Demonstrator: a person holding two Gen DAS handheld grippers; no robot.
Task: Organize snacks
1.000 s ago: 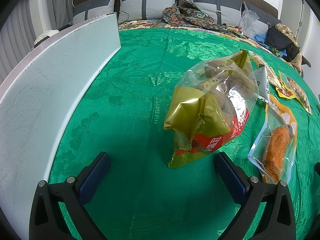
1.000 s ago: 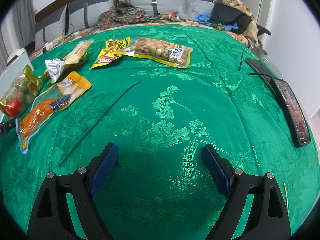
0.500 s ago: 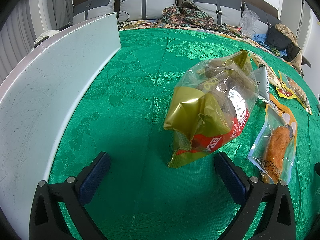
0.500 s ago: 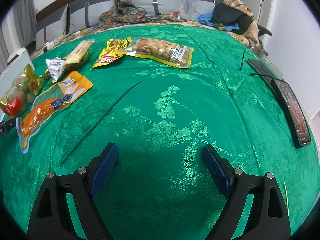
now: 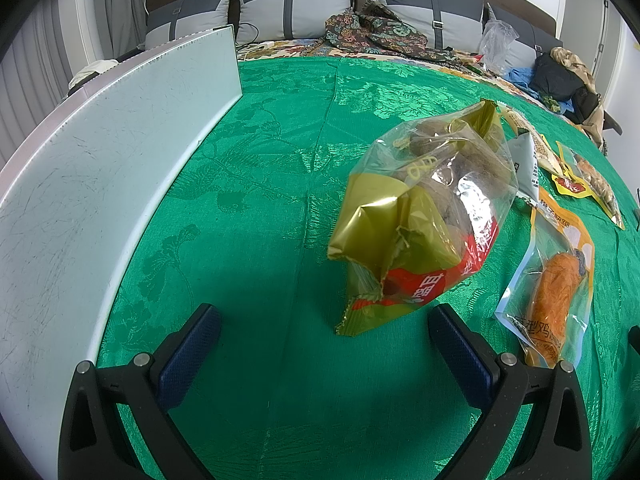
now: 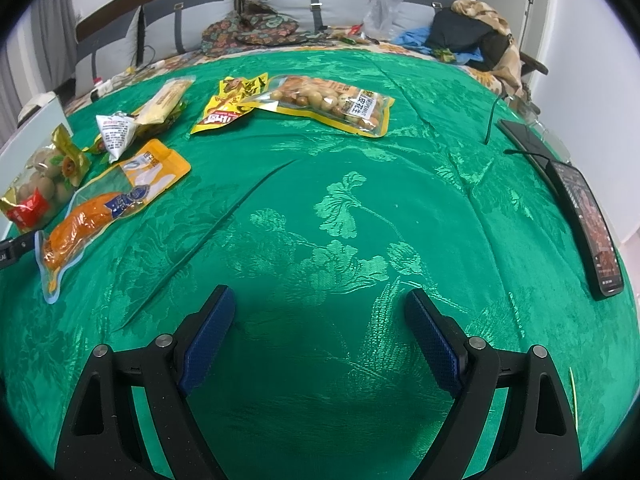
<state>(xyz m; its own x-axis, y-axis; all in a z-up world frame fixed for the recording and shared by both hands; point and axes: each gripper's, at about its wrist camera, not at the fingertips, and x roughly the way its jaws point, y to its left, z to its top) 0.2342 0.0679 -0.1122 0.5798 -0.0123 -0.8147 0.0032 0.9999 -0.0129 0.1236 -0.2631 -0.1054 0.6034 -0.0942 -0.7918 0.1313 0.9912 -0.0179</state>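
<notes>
Nearest the left wrist camera we see the left gripper (image 5: 324, 344), its blue-padded fingers (image 5: 188, 354) spread wide apart and empty above the green cloth (image 5: 240, 208). Just beyond the right-hand finger lies the gold snack bag (image 5: 424, 224), gold and red at its near end and clear farther up, with round brown pieces visible inside; it rests on the cloth, touching neither finger. Beside it, to the right, we note the orange snack pouch (image 5: 554, 280), lying flat and apart from the gold bag. Along the left edge runs a white board (image 5: 92, 184), standing upright on its long edge.

In the right wrist view, the right gripper (image 6: 320, 332) likewise has its fingers (image 6: 208, 334) held well apart, with only bare cloth between them. Farther out to the left we find the same orange pouch and the gold bag at the frame edge. Beyond these lie a small white sachet (image 6: 114, 134), a pale yellow packet (image 6: 166, 100), a yellow flat packet (image 6: 228, 106) and a clear nut bag (image 6: 334, 102) that overlaps it. At the right, a dark phone (image 6: 588, 220) lies near the cloth's edge. Grey pillows (image 6: 288, 4) close the far background.
</notes>
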